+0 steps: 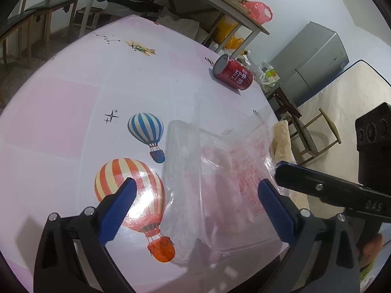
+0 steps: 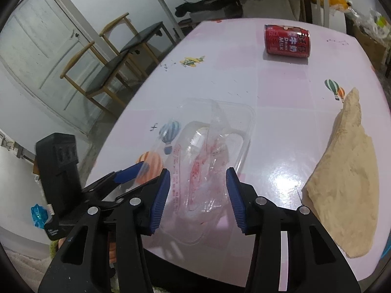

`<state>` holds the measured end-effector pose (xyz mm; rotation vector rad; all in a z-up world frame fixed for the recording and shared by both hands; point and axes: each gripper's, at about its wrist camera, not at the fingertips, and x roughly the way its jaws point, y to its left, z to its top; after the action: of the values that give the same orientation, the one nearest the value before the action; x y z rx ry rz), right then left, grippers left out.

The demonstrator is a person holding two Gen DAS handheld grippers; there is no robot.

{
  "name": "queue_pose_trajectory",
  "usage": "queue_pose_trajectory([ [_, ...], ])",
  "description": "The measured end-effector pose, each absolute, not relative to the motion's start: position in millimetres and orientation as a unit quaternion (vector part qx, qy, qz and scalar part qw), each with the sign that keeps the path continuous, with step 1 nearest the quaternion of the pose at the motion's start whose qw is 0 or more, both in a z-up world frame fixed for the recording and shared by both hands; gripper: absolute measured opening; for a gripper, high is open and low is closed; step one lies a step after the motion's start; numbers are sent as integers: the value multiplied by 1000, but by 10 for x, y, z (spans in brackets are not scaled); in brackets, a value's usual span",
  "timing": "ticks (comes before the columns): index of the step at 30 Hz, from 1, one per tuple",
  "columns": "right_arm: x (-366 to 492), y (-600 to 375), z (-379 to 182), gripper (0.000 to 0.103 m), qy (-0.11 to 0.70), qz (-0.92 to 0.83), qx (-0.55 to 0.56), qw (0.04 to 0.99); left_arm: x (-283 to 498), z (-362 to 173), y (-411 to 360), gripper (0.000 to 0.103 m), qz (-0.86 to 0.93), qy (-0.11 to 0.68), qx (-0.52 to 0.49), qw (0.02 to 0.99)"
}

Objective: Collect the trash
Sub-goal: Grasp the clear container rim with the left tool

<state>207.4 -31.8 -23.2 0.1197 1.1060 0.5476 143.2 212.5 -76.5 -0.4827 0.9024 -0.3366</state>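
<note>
1. Left gripper (image 1: pixel 196 211): jaws apart, hovering low over the near edge of the pink table (image 1: pixel 61 112), holding nothing.
2. Right gripper (image 2: pixel 198 200): jaws apart, straddling the near end of the plastic wrapper (image 2: pixel 205 171) without closing on it.
3. Clear plastic container (image 2: pixel 244 127): rests on the table just beyond both grippers; the crumpled, red-printed wrapper lies in and over it.
4. Beige cloth (image 2: pixel 347 190): lies on the table's right side, apart from the container.
5. Red milk can (image 2: pixel 287 40): lies on its side near the far edge, well apart from the container.
</note>
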Motion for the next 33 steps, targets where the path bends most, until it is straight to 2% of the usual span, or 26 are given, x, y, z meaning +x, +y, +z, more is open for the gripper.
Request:
queue_pose_trajectory([
  [6,2103,-179,-261,45,528,265,30,806,1409,-767,2163,79,-145,430,-220,863],
  [8,2128,-159,-274,45,533,267,29,802,1409,-767,2180,68,-139,434,-217,863],
  [15,2213,-106,-264,45,546,277,36,790,1394,-762,2229,44,-136,444,-197,863],
  [17,2245,-106,-249,50,551,282,44,784,1396,-772,2243,38,-137,445,-196,863],
  [21,2303,-38,-240,58,556,277,38,783,1395,-771,2243,30,-143,444,-196,863],
  [25,2313,61,-299,59,565,273,20,779,1400,-773,2214,24,-150,445,-193,861],
  [33,2366,192,-449,59,581,262,-10,771,1388,-773,2166,23,-156,446,-188,861],
])
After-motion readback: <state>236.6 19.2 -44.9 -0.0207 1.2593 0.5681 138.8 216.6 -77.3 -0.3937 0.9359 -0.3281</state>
